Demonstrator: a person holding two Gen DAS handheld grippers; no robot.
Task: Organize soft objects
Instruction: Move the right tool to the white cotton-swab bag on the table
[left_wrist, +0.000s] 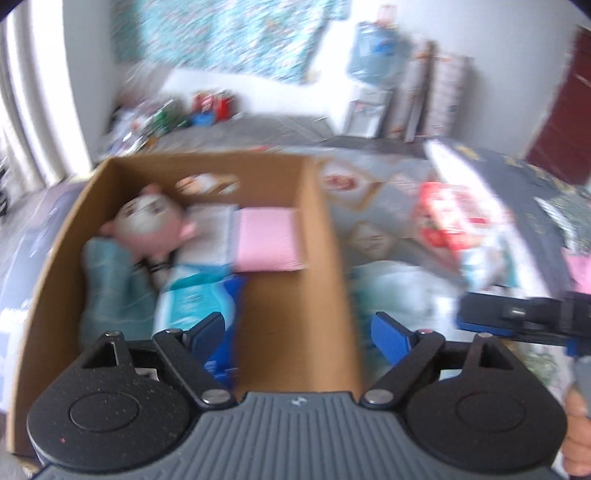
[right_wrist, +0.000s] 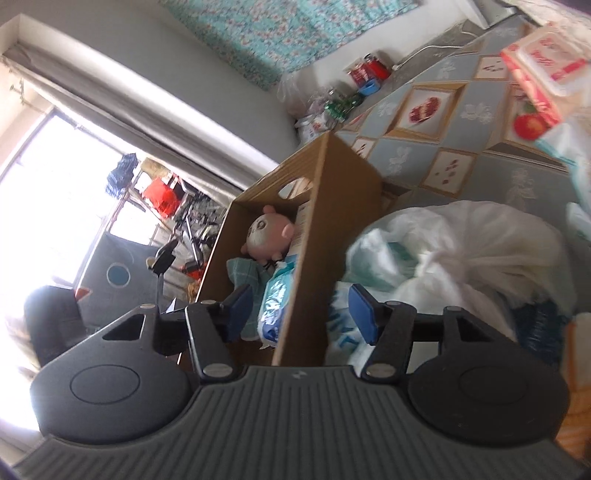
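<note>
An open cardboard box (left_wrist: 325, 236) holds a pink-and-white plush doll (left_wrist: 147, 218), a teal towel (left_wrist: 107, 280), a pink folded cloth (left_wrist: 266, 240) and a blue-and-white soft pack (left_wrist: 195, 295). My left gripper (left_wrist: 299, 325) hovers open above the box's near right wall, with nothing between its fingers. In the right wrist view, the right gripper (right_wrist: 301, 299) is open at the same box (right_wrist: 332, 206); the box's wall shows between the fingers, untouched. The doll (right_wrist: 264, 236) and the soft pack (right_wrist: 277, 299) lie inside. A crumpled white plastic bag (right_wrist: 461, 240) lies to the right. The right gripper (left_wrist: 517, 317) also shows at the left view's right edge.
The box stands on a patterned blue-grey cloth (right_wrist: 461, 110). A red-and-white tissue pack (right_wrist: 543, 66) lies further right, and a dark patterned cloth (left_wrist: 517, 173) lies behind it. Cans and bottles (right_wrist: 365, 70) clutter the floor by the far wall. A bright window is on the left.
</note>
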